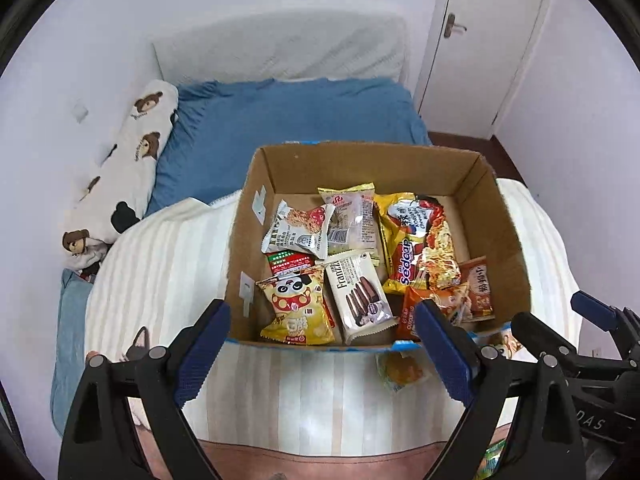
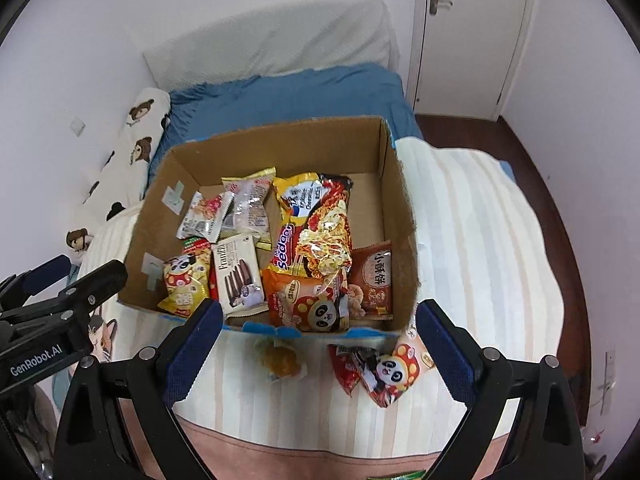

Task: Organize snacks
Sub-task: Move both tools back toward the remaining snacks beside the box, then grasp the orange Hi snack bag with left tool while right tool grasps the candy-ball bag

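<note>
The cardboard box [image 1: 256,208] sits in the middle of both wrist views on a striped blanket [image 1: 168,264], which lies on a bed with a blue sheet [image 1: 288,120]. Inside the box lie many snack packs: a noodle packet [image 1: 416,240] toward the right, a wafer pack [image 1: 360,296] in the middle, and a yellow panda bag [image 1: 296,304] at the lower left corner.

The left claw [image 1: 322,352] is at the bottom of its frame, jaws spread wide and empty, just below the box's near wall. A small orange snack [image 1: 402,370] lies on the blanket outside the box, between that claw's fingers and closer to the right one.

The right claw [image 2: 318,354] also stands released and empty at the bottom of its frame. Between its fingers, on the blanket just below the box, lie the orange snack [image 2: 280,360] and a red panda pack [image 2: 384,372].
</note>
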`<state>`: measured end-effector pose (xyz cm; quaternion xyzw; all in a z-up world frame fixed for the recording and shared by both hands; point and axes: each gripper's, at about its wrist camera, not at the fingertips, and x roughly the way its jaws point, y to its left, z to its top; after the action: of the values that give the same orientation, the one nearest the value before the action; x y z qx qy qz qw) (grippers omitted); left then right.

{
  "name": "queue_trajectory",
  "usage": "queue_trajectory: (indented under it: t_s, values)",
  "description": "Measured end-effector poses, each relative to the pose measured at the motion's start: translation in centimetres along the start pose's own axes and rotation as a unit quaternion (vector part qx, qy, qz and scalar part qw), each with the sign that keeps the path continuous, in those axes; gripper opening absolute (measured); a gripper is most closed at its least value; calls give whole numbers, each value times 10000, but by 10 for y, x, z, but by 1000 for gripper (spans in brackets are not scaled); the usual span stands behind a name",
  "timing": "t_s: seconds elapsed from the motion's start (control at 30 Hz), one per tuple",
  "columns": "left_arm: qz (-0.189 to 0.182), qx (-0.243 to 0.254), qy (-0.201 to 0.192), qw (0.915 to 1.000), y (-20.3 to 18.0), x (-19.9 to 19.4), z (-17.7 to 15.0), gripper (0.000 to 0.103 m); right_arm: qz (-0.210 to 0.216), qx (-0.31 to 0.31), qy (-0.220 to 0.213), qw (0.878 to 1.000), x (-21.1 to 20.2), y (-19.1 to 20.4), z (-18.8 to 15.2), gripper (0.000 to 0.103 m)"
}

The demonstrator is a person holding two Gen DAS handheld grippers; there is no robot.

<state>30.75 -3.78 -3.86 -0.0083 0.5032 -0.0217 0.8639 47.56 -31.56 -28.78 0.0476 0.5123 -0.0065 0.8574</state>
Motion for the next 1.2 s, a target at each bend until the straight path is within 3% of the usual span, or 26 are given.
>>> queue_trajectory:
  t_s: [0.3,0.53,0.67,0.8,0.93,1.13,1.2]
  values:
    - [50,-39,-445,9990,-4,-52,-33,94,236,77,-465,9986,-54,3,-25,99]
    - [-9,-95,-315,9995,-10,-61,-80,94,675,613,-223,9956,-70,-30,-72,99]
    - [-38,-69,112,9999,-20,-40,-123,94,703,1361,259,9879,-50,-75,-123,99]
    - [-86,38,798,9968,-35,0,-166,94,460,1778,1010,9778,-6,-115,-183,99]
    - [-45,202,1337,9908,-53,34,-200,94,86,1484,1669,9747,40,-128,-227,99]
    - [83,674,1537,9858,-82,55,-215,94,10,979,1952,9759,85,-118,-257,98]
    - [98,869,1502,9848,-93,55,-212,94,-169,802,1780,9806,86,-117,-259,82]
